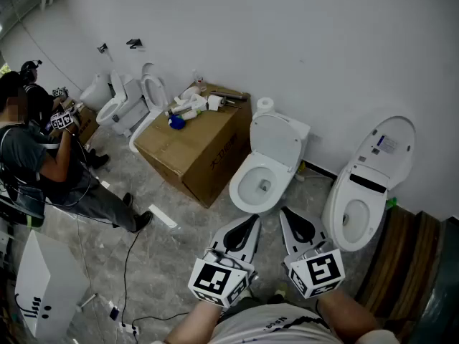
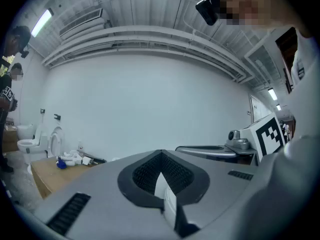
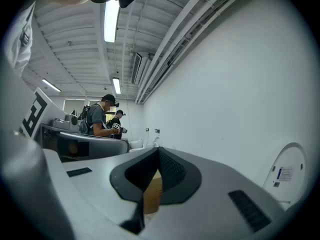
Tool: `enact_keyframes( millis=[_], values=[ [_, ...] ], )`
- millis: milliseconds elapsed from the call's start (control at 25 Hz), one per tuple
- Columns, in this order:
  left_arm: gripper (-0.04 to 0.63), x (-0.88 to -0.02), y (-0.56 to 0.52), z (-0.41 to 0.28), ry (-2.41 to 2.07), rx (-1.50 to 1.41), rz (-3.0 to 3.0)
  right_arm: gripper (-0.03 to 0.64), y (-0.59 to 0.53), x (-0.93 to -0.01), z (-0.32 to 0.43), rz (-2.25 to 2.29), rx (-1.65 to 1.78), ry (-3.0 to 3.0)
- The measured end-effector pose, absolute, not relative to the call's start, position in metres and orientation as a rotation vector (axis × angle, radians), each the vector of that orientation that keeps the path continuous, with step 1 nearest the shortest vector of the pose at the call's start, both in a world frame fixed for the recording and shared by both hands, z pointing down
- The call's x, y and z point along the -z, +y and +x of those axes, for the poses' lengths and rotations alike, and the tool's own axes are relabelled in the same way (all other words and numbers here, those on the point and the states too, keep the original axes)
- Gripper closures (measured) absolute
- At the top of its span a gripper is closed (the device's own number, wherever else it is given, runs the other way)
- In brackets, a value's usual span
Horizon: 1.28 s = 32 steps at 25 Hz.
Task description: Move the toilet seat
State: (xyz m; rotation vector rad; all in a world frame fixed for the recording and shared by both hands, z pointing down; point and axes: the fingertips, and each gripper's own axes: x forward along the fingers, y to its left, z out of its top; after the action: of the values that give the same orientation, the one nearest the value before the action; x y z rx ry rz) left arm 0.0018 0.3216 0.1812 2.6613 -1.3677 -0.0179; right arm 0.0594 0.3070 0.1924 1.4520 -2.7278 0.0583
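Observation:
A white toilet stands against the wall straight ahead, its seat ring down on the bowl and its lid raised. A second white toilet stands to the right with its lid up. Both grippers hover low in front of the middle toilet, apart from it. My left gripper is shut with nothing held. My right gripper beside it is also shut and empty. The right toilet's lid shows at the edge of the right gripper view.
A cardboard box with small parts on top stands left of the middle toilet. More toilets line the far wall. A crouching person works at the left. Cables cross the floor, a white panel lies lower left, dark planks at right.

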Motion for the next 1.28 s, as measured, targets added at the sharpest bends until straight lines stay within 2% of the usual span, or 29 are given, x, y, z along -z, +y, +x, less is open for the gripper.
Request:
enact_keyframes(
  millis=[440,1280],
  values=[
    [0.588,-0.187,0.326,0.023,-1.382,0.006,2.652,0.601,0.310,-0.198,0.081,1.432,-0.152,-2.777],
    [0.588,-0.223,0.292,0.021,-1.585,-0.089,2.517,0.600,0.274,-0.224,0.120,1.384,-0.165,-2.852]
  ],
)
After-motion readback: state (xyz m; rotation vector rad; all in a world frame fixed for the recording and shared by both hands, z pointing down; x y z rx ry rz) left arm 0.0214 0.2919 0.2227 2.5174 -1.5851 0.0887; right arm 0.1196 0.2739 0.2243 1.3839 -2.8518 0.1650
